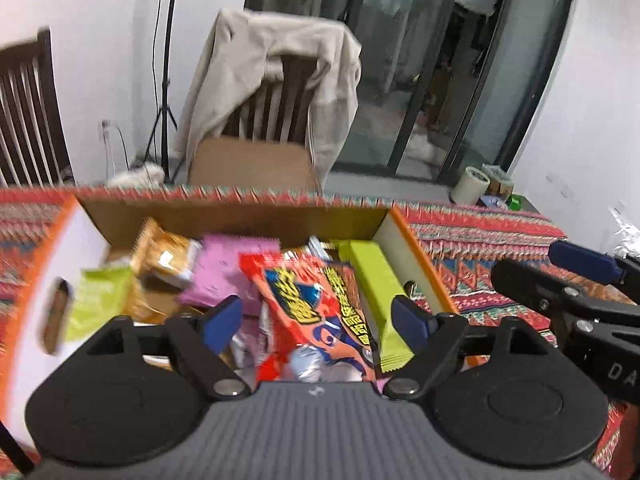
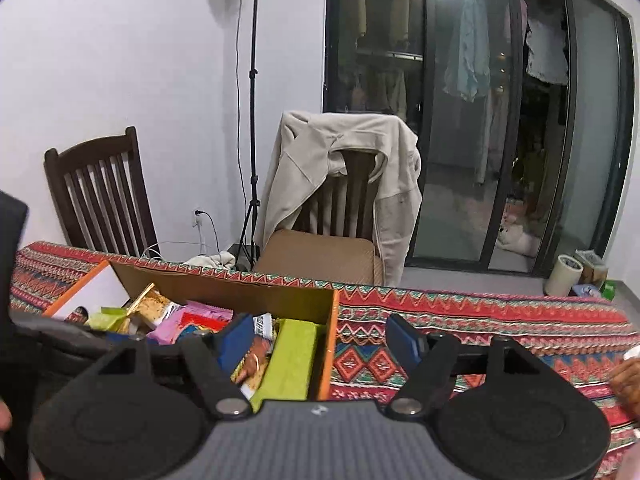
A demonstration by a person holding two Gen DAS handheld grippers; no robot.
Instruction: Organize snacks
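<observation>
An open cardboard box (image 1: pixel 240 220) with orange-edged flaps stands on the patterned tablecloth and holds several snack packets. My left gripper (image 1: pixel 318 320) is open above the box, over a red and blue snack packet (image 1: pixel 312 300) that lies between the fingers without being pinched. A lime green bar (image 1: pixel 376 280), a pink packet (image 1: pixel 224 268) and an orange packet (image 1: pixel 160 256) lie around it. My right gripper (image 2: pixel 320 340) is open and empty over the box's right wall (image 2: pixel 330 344); it also shows in the left wrist view (image 1: pixel 560 276). The green bar (image 2: pixel 292 356) lies below it.
The table carries a red patterned cloth (image 2: pixel 480 320). Behind it stand a chair with a beige jacket (image 2: pixel 340 184), a second wooden chair (image 2: pixel 100 196) and a tripod stand (image 2: pixel 252 120). A tape roll (image 2: pixel 564 276) sits on the floor near the glass doors.
</observation>
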